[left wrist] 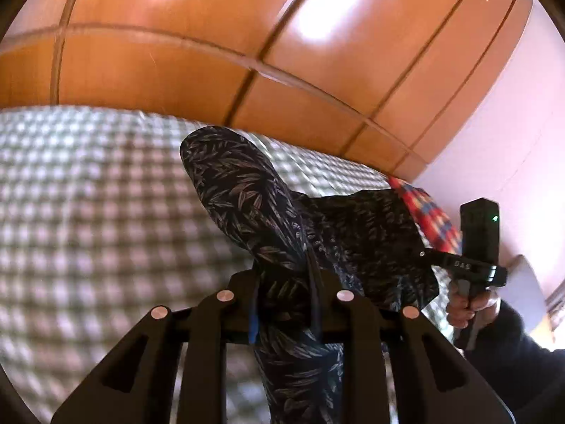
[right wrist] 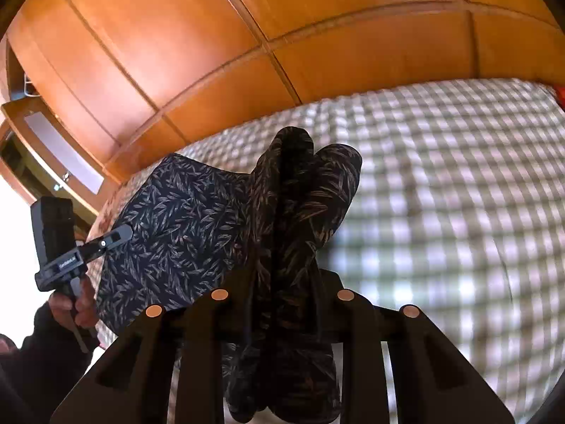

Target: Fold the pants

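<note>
While the pants [left wrist: 247, 194] are held clear of the checked bedcover [left wrist: 88, 194], little of the folding can be judged as done. The left gripper [left wrist: 282, 282] is closed tight on a gathered edge of the dark leaf-print cloth, which bunches between its fingers and spills forward beyond the tips. The right gripper [right wrist: 282, 275] is likewise clamped shut on a bunched edge, with two rounded folds of fabric rising ahead of its fingers. Between the two grips a panel of cloth is stretched. No flat, creased layer can be seen on the bed, so laying out, halving and smoothing are judged to remain. A red patterned item [left wrist: 423, 208] lies beyond the far edge.
</note>
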Available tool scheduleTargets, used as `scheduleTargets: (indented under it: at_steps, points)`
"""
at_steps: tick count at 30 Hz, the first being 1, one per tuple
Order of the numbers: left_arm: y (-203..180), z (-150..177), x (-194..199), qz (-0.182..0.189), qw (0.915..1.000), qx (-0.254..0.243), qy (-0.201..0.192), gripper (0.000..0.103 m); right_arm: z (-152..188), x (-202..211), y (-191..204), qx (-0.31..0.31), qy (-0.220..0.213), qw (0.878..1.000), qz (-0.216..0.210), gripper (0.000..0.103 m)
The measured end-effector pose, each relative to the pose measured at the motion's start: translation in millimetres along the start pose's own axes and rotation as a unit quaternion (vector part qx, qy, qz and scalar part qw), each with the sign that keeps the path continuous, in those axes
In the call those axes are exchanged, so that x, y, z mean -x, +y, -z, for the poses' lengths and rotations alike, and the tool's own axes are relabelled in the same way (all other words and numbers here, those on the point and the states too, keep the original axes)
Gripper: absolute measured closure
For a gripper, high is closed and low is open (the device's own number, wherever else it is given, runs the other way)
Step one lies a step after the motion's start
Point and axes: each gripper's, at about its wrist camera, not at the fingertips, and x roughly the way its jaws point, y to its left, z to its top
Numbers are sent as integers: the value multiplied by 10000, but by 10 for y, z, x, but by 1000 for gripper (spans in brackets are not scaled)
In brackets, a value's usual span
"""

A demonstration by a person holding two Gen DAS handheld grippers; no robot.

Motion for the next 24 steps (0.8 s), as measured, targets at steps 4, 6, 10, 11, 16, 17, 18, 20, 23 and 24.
scheduleTargets:
  at_steps: [4,6,10,11,16,17,18,20,23,24]
  points:
    - [292,-380,-140,-354,9993,-82,-47,81,-386,-389,47,104,-60,9999,68,80]
    - [429,-467,-246,-573,9983,-108,22,80,-482,-566,-11,92,-7,9999,142,80]
    - [787,-411,-601,-1027,9935,43,483,79,-452,-899,-198,-77,258,9991,338,80]
    - [834,-354,-631,-1022,9934,71,521,78,-412,-932,-256,-161,277,9989,336,77]
    - [835,-211,-737,-1350,9899,171,388,65,-280,-966,-324,-415,233,9981,395,72]
    - [825,-227,-721,-1486,9879,235,376,57,-291,-958,-299,-391,238,9979,457,68]
    - [813,-250,-706,-1630,9856,293,354,54,-311,-942,-252,-297,243,9976,580,64]
    - [711,-260,-604,-2035,9785,221,250,47,-321,-926,-182,-167,228,9966,774,57]
    - [595,-203,-422,-2403,9706,166,43,43,-331,-815,-36,26,55,9932,1166,47]
    - [545,-180,-345,-2526,9674,174,-72,37,-342,-763,-5,67,-19,9923,1235,45]
